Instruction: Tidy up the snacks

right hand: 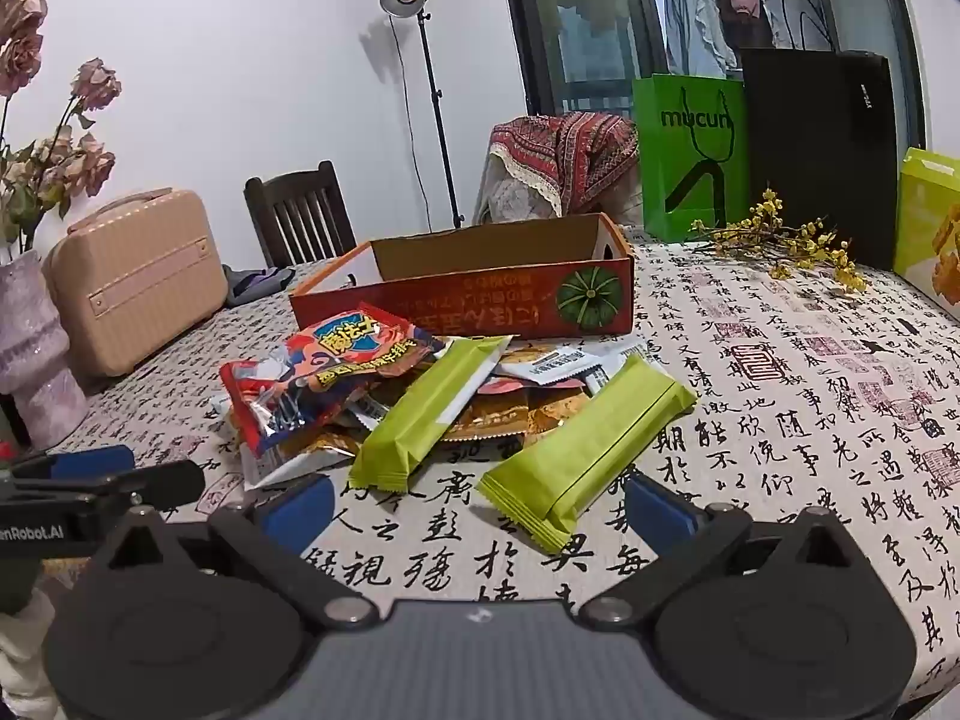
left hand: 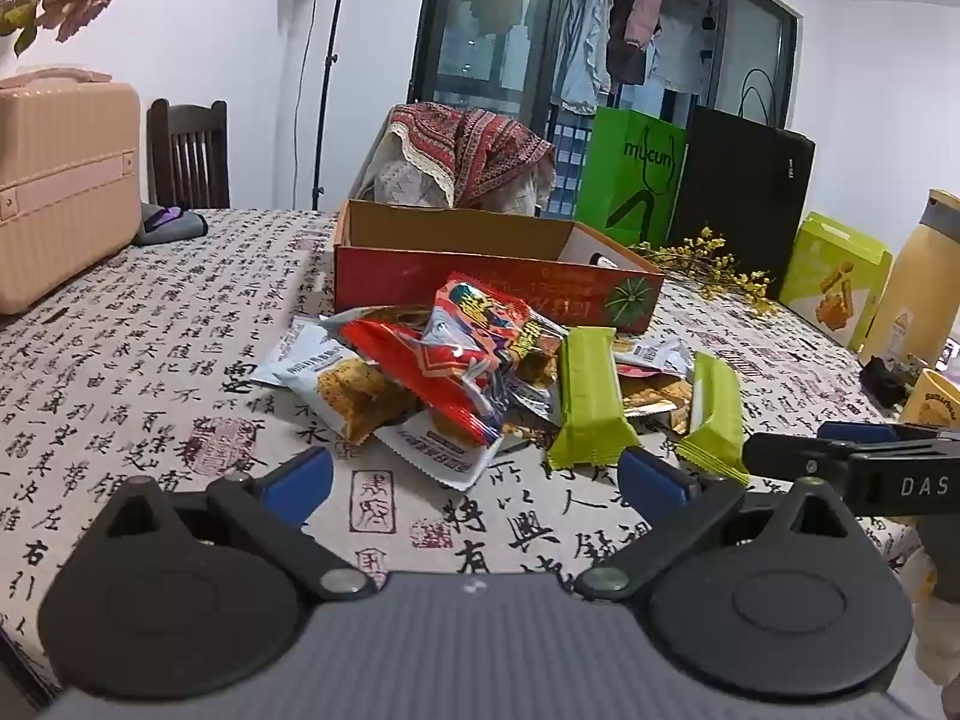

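Note:
A heap of snack packets lies on the calligraphy-print tablecloth (left hand: 150, 360) before an open red cardboard box (left hand: 480, 282) (right hand: 480, 300) with nothing visible inside. The heap holds a red cartoon-print bag (left hand: 480, 324) (right hand: 336, 372), white cracker packets (left hand: 336, 384) and two green bars (left hand: 585, 396) (left hand: 714, 408). The same green bars (right hand: 432, 408) (right hand: 591, 450) show in the right wrist view. My left gripper (left hand: 474, 480) is open, short of the heap, holding nothing. My right gripper (right hand: 480, 510) is open, the near end of a green bar between its fingertips, pads apart from it.
A pink vanity case (left hand: 60, 192) (right hand: 132, 276) and a vase (right hand: 30, 348) stand at the left. Green (left hand: 630, 168) and black (left hand: 744, 198) bags, yellow flowers (right hand: 792, 246), a lime box (left hand: 834, 276) and a yellow flask (left hand: 924, 282) line the back right. A chair (right hand: 300, 210) stands behind.

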